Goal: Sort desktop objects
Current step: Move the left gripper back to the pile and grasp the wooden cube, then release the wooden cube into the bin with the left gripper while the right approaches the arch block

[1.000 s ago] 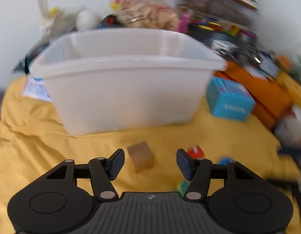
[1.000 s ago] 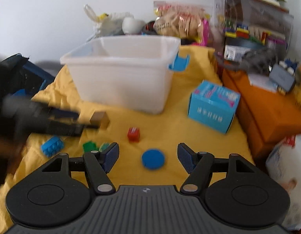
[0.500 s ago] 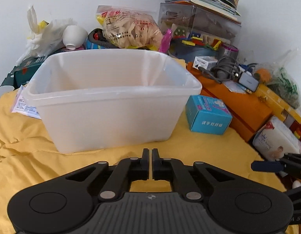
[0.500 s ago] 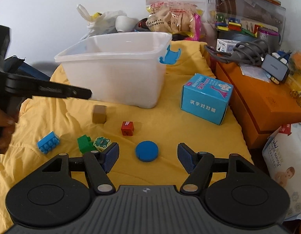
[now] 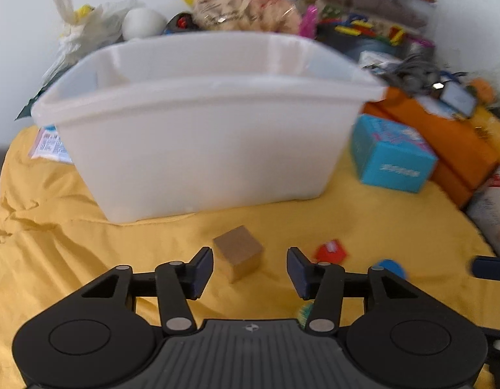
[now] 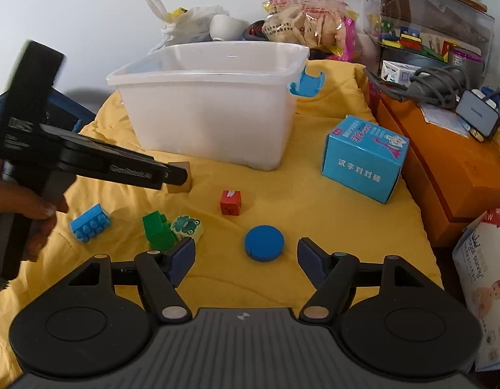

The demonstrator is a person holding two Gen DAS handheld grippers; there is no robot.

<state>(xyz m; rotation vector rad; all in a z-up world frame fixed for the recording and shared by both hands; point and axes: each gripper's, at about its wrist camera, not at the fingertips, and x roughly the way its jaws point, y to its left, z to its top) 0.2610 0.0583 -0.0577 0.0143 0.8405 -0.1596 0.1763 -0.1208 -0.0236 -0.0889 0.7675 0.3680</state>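
Wooden brown cube (image 5: 239,257) on rumpled yellow cloth (image 5: 87,253), loose between left gripper (image 5: 250,270) jaws opening; right gripper (image 6: 246,261) jaws opening, empty.

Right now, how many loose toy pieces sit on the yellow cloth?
6: brown cube at the left claw; red cube mid-cloth; blue disc in front; green brick, frog block, blue brick left. Others may hide.

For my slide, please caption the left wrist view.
Open left claw approaches brown cube before white bin.
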